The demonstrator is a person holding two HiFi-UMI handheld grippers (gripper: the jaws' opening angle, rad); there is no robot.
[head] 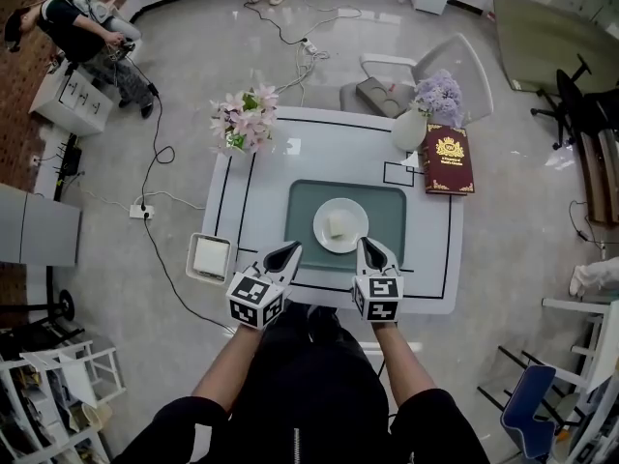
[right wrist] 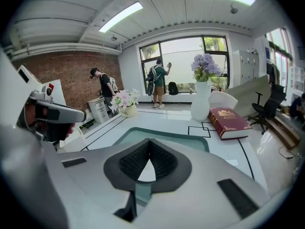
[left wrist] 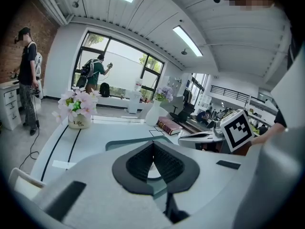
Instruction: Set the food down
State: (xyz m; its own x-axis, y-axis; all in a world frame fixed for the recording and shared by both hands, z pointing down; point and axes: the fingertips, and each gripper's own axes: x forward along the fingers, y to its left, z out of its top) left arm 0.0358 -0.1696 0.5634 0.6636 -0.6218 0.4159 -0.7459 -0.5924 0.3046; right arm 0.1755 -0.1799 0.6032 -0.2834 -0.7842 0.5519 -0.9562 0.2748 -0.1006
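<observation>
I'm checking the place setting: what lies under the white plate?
A green mat lies under the plate, on the white table. A pale food block sits on the plate. Whatever lies between plate and mat is covered.

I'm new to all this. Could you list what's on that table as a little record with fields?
Table: white table, black lines
Centre: teal placemat under a white plate
Food: pale block on the plate
Left gripper: shut, empty, left of the plate
Right gripper: shut, empty, at the plate's right edge
Far side: pink flowers, vase of purple flowers, red book
Left edge: small white tray
</observation>
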